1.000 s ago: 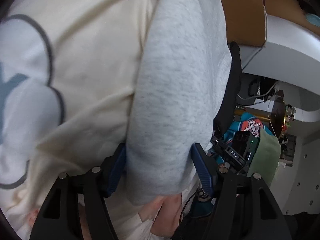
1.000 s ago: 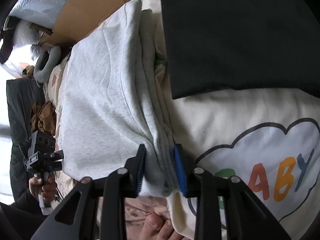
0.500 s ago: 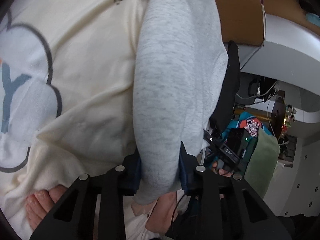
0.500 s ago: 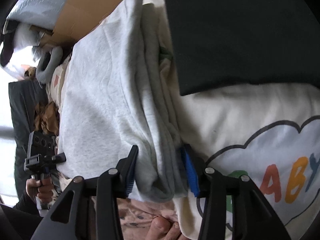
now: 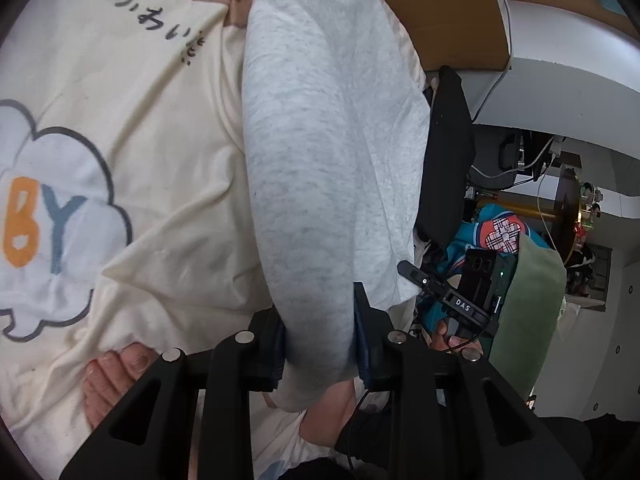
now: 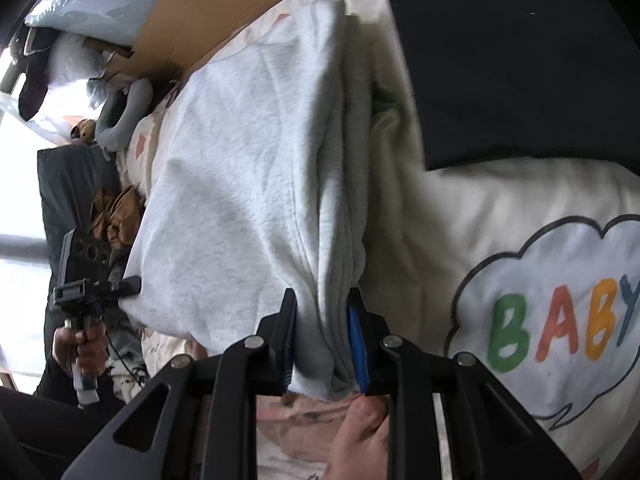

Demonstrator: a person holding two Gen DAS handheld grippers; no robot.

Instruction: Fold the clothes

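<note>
While the left gripper [image 5: 318,340] has closed onto one gathered end of the grey sweatshirt [image 5: 320,152], the garment's long axis runs straight away from it toward the far side, alongside the cream BABY top [image 5: 132,152] lying to its left. Further right, the right gripper [image 6: 322,340], its jaws just drawn in, pinches the stacked folds of the sweatshirt's other near corner [image 6: 332,320]. Both holds sit at the near edge, so the fold likely carries that edge away toward the far end.

Both grippers' jaws just closed on grey sweatshirt [image 5: 320,168] edge — fabric now pinched, lifted slightly
</note>
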